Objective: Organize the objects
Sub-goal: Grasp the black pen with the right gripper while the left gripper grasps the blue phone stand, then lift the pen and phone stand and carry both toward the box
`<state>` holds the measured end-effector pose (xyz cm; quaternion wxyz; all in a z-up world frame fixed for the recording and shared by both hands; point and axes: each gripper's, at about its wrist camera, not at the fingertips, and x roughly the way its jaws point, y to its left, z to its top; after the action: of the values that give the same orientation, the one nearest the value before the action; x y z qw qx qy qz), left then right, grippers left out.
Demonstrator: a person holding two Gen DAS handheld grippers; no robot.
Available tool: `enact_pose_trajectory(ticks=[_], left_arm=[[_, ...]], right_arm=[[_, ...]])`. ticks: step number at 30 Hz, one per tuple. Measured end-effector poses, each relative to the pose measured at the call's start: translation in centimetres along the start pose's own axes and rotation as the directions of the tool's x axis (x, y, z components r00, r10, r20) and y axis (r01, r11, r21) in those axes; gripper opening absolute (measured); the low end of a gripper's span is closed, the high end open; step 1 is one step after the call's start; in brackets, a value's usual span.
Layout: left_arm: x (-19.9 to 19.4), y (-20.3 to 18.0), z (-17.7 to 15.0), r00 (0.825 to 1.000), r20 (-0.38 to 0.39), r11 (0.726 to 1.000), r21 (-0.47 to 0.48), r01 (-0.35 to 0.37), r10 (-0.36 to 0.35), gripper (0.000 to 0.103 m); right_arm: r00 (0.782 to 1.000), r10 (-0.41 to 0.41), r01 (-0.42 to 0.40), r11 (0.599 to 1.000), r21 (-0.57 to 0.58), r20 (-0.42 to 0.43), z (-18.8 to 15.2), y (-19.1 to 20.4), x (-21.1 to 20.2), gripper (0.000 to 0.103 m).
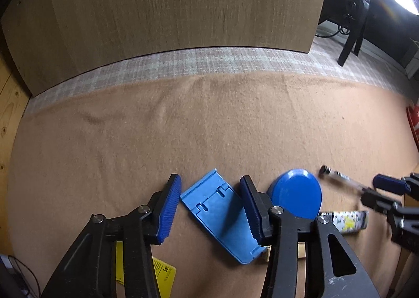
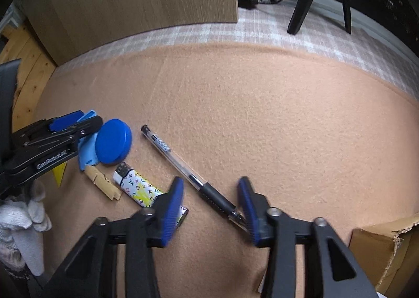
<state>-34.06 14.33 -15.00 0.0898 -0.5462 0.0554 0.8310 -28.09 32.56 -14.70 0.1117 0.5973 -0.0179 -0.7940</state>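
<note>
Lying on a tan felt-covered tabletop (image 2: 262, 114) is a small cluster of objects, described from left to right. Farthest left, a yellow card (image 1: 163, 274) pokes out beneath the left tool (image 1: 209, 209), whose blue-padded jaws straddle a light blue plastic stand (image 1: 217, 214); the right pad touches the stand's edge, the left pad sits just apart, so nothing is gripped. Just right of the stand a round dark blue lid (image 2: 113, 142) leans on it. Near the lid lie a wooden clothespin (image 2: 103, 182) and a patterned white and yellow lighter (image 2: 141, 188). Further right, a clear pen (image 2: 188, 169) with a black grip lies diagonally. The right tool (image 2: 209, 209) hovers over the pen's tip end, jaws apart, the pen between them and its tip right at the right pad, not clamped. A torn cardboard box (image 2: 379, 248) sits at far right.
</note>
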Motion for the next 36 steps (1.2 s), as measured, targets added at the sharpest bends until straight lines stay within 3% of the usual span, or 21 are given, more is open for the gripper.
enact_pose_trajectory(ticks=[5, 21, 29, 36], left_arm=[[-0.7, 0.5, -1.4, 1.0, 0.01, 1.0, 0.028, 0.009, -0.009, 0.05], [-4.0, 1.3, -8.2, 0.999, 0.043, 0.992, 0.121, 0.024, -0.03, 0.049], [-6.2, -0.3, -12.7, 0.997, 0.055, 0.986, 0.163, 0.039, -0.049, 0.049], [-7.9, -1.9, -16.9, 0.995, 0.045, 0.984, 0.16, 0.077, -0.085, 0.048]], right_arm=[[1.0, -0.001, 0.001, 1.0, 0.01, -0.01, -0.3, -0.3, -0.1, 0.019], [0.998, 0.055, -0.055, 0.996, 0.075, -0.004, -6.3, -0.3, -1.7, 0.011], [0.995, 0.096, -0.096, 0.988, 0.119, 0.006, -10.8, 0.0, -2.8, 0.01], [0.997, 0.077, -0.077, 0.993, 0.094, 0.004, -14.7, 1.1, -4.0, 0.01]])
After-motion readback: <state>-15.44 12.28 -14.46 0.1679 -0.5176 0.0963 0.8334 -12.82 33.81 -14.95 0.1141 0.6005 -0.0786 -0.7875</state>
